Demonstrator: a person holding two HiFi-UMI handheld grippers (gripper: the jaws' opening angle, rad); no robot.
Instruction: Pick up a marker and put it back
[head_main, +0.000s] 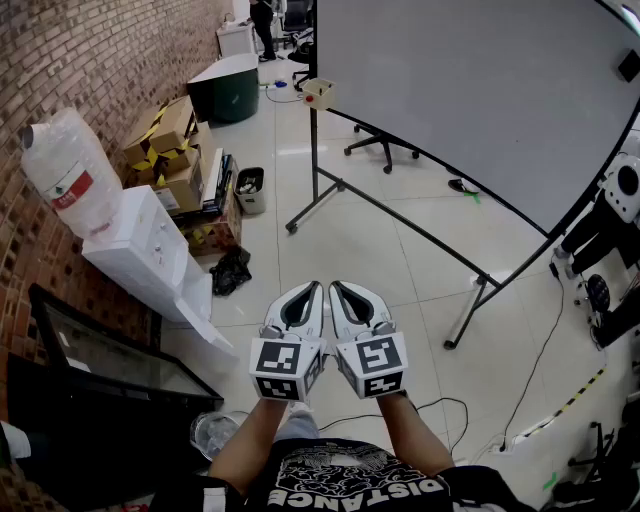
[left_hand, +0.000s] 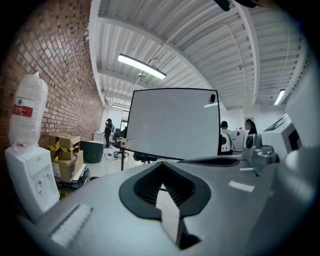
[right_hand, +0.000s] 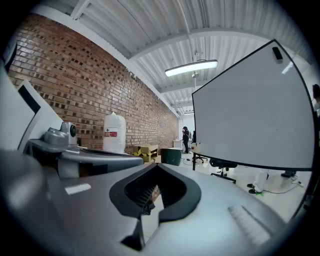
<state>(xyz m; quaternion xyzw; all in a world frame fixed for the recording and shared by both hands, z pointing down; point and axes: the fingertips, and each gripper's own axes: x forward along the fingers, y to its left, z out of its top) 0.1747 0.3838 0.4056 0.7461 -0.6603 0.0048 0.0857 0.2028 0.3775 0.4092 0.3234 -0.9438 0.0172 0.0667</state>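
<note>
Light grey shells with black inner linings are being shown on the left gripper (head_main: 312, 290) and the right gripper (head_main: 340, 290), and their cubes (head_main: 280, 368) are being covered by black-and-white square patterns. A brick wall (head_main: 90, 60) is being seen in reddish brown with pale mortar lines, and a tiled floor (head_main: 380, 250) in glossy cream. A pale grey whiteboard (head_main: 470, 90) is being edged in black. A white water dispenser (head_main: 140, 250) is being shown with a clear bottle (head_main: 65, 165) bearing a red label. Brown cardboard boxes (head_main: 165, 140) are being banded with yellow-and-black striped tape. A bin (head_main: 228, 95) is being shown in dark green, and a shirt (head_main: 350, 480) in black with white print.

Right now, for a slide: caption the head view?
Left gripper and right gripper, both shut, side by side, facing a whiteboard.
</note>
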